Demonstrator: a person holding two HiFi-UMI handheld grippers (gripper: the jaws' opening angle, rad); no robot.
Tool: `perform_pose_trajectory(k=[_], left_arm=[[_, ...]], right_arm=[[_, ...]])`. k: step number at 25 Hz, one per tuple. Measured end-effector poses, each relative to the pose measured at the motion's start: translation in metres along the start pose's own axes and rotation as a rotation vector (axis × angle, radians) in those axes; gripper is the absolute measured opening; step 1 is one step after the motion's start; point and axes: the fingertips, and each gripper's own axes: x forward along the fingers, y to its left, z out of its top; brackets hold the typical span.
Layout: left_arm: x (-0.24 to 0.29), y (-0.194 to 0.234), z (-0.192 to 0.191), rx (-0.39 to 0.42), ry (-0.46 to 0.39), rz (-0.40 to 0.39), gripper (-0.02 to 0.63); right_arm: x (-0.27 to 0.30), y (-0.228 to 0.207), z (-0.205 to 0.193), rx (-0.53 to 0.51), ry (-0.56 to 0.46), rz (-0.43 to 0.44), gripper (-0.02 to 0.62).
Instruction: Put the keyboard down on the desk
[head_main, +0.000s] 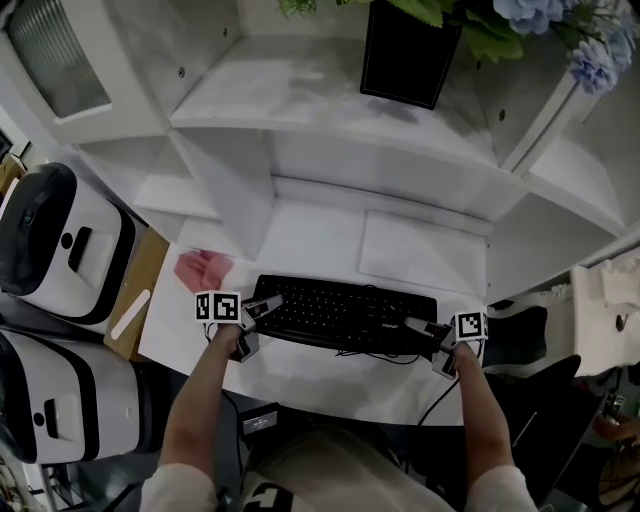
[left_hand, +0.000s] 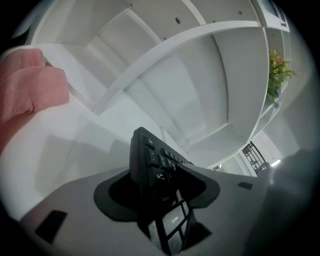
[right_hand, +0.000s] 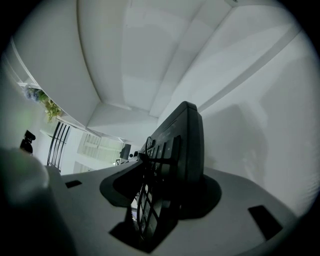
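A black keyboard lies lengthwise along the front part of the white desk, low over it or on it; I cannot tell which. My left gripper holds its left end, and my right gripper holds its right end. In the left gripper view the keyboard runs away between the jaws of the left gripper, keys to the right. In the right gripper view the keyboard's end sits in the right gripper, keys to the left. Both grippers are shut on it.
A pink cloth lies on the desk left of the keyboard, and shows in the left gripper view. White shelves rise behind, with a black planter on one. Two white-and-black machines stand at the left. The keyboard's cable hangs over the front edge.
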Motion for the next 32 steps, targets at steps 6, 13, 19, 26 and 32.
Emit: perform_pose_trajectory(k=[6, 13, 19, 26, 32], left_arm=[[0.013, 0.015, -0.002, -0.005, 0.055, 0.039, 0.249], [0.025, 0.028, 0.008, 0.027, 0.057, 0.090, 0.270], [0.031, 0.034, 0.010, 0.054, 0.056, 0.115, 0.278], [0.034, 0.033, 0.008, 0.147, 0.098, 0.150, 0.293], [0.035, 0.034, 0.009, 0.160, 0.082, 0.156, 0.301]], right_arm=[[0.004, -0.010, -0.002, 0.075, -0.013, -0.036, 0.229], [0.007, -0.019, 0.005, 0.091, -0.036, -0.076, 0.242], [0.007, -0.035, 0.005, 0.108, -0.034, -0.154, 0.268], [0.004, -0.038, 0.005, 0.103, -0.021, -0.192, 0.298], [-0.001, -0.039, 0.009, 0.081, -0.031, -0.215, 0.311]])
